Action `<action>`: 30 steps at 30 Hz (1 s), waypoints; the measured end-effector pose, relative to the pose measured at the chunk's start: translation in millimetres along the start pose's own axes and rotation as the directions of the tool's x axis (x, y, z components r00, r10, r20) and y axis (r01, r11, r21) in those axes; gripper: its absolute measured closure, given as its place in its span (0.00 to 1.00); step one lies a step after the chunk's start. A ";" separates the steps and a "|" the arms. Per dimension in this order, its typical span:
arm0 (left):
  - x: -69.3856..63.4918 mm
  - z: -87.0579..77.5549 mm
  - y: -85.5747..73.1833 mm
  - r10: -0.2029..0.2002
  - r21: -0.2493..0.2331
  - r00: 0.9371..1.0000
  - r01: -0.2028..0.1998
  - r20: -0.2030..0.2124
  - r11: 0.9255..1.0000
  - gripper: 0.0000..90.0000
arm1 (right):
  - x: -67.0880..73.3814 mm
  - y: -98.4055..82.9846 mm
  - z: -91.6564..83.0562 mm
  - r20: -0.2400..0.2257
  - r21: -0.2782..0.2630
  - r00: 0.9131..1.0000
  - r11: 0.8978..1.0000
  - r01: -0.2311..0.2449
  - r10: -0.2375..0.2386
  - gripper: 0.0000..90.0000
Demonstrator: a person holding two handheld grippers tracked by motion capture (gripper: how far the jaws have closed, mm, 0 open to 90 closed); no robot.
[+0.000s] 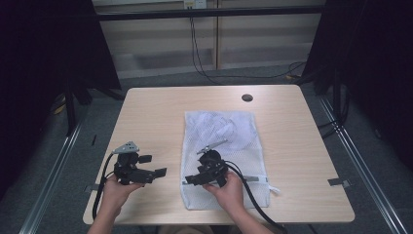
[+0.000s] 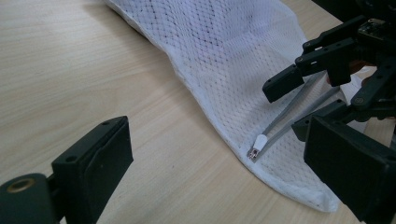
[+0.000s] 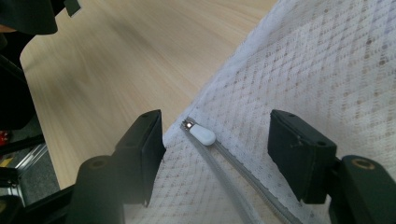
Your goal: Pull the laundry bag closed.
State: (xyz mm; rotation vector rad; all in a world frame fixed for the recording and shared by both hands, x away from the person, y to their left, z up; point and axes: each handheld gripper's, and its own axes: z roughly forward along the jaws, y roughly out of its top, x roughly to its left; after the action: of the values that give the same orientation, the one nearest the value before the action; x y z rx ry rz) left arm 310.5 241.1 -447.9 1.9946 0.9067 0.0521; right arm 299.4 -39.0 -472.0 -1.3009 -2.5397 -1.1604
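Observation:
A white mesh laundry bag (image 1: pixel 229 146) lies flat in the middle of the wooden table (image 1: pixel 156 107). Its grey zipper (image 3: pixel 243 179) runs along the near edge and ends in a small white pull (image 3: pixel 201 134) at the bag's left corner. My right gripper (image 3: pixel 219 149) hovers over that corner, open, with the pull between its jaws and neither pad touching it. The left gripper view shows the same pull (image 2: pixel 258 142) below the right gripper (image 2: pixel 292 105). My left gripper (image 1: pixel 155 165) is held open just left of the bag, nothing between its jaws (image 2: pixel 219 172).
A pale cloth item (image 1: pixel 224 129) shows through the mesh in the bag's far half. A black round grommet (image 1: pixel 247 97) sits near the table's far edge. Metal clips (image 1: pixel 339 182) stick out at the side edges. Cables (image 1: pixel 204 73) lie on the floor beyond.

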 end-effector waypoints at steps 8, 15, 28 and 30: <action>-0.2 -0.8 -0.1 -0.004 -0.006 1.000 0.004 0.001 1.000 0.09 | -0.6 0.3 1.7 -0.020 0.008 0.999 1.000 -0.024 0.024 0.48; 0.6 -1.7 -0.1 -0.013 -0.005 1.000 0.013 -0.019 1.000 0.08 | -0.3 0.5 3.7 -0.041 0.021 0.998 0.999 -0.043 0.044 0.55; 0.2 -3.7 0.3 -0.014 -0.007 0.999 0.014 -0.036 1.000 0.09 | -0.6 -0.2 8.9 -0.050 0.038 0.997 0.998 -0.059 0.061 0.70; 0.6 -3.9 0.2 -0.015 -0.001 0.999 0.015 -0.037 1.000 0.09 | -1.2 -0.7 10.8 -0.049 0.048 0.996 0.996 -0.070 0.073 0.70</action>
State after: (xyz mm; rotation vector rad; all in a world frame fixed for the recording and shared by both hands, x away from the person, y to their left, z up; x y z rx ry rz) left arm 309.6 244.2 -445.7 1.9914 0.9448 0.0808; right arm 302.6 -33.1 -480.5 -1.3224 -2.4478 -1.1006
